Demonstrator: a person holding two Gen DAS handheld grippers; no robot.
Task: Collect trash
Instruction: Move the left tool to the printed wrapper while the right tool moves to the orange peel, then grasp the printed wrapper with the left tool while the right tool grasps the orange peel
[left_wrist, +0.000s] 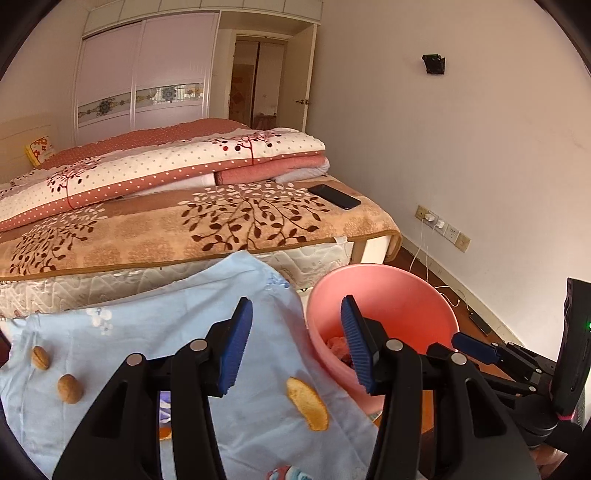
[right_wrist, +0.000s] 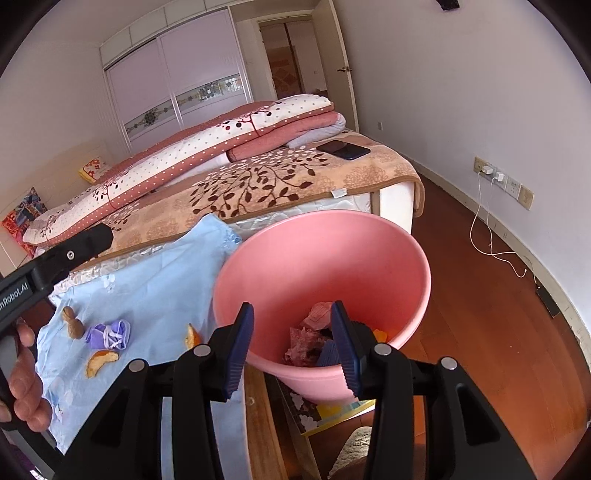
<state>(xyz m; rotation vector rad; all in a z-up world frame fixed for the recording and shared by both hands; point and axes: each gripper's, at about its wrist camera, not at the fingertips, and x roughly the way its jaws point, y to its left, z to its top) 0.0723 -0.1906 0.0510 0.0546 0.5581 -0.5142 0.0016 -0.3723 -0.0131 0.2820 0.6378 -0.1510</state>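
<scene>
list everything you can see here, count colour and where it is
bin: 1, pink, on the floor beside the blue cloth; holds crumpled trash
trash in bin: several pieces, pinkish, blue and orange, at the bottom
cloth: 1, light blue, spread below the bed edge
walnuts: 2, brown, on the cloth's left part
peel pieces: 3, orange, on the cloth
wrapper: 1, purple, crumpled, on the cloth next to the walnuts
phone: 1, black, on the bed's brown blanket
quilt: 1, white and pink, folded on the bed
chargers: 2, white, in the wall sockets
left gripper: black, blue pads, open, empty
right gripper: black, blue pads, open over the bin, empty
hand: 1, holding the left gripper
</scene>
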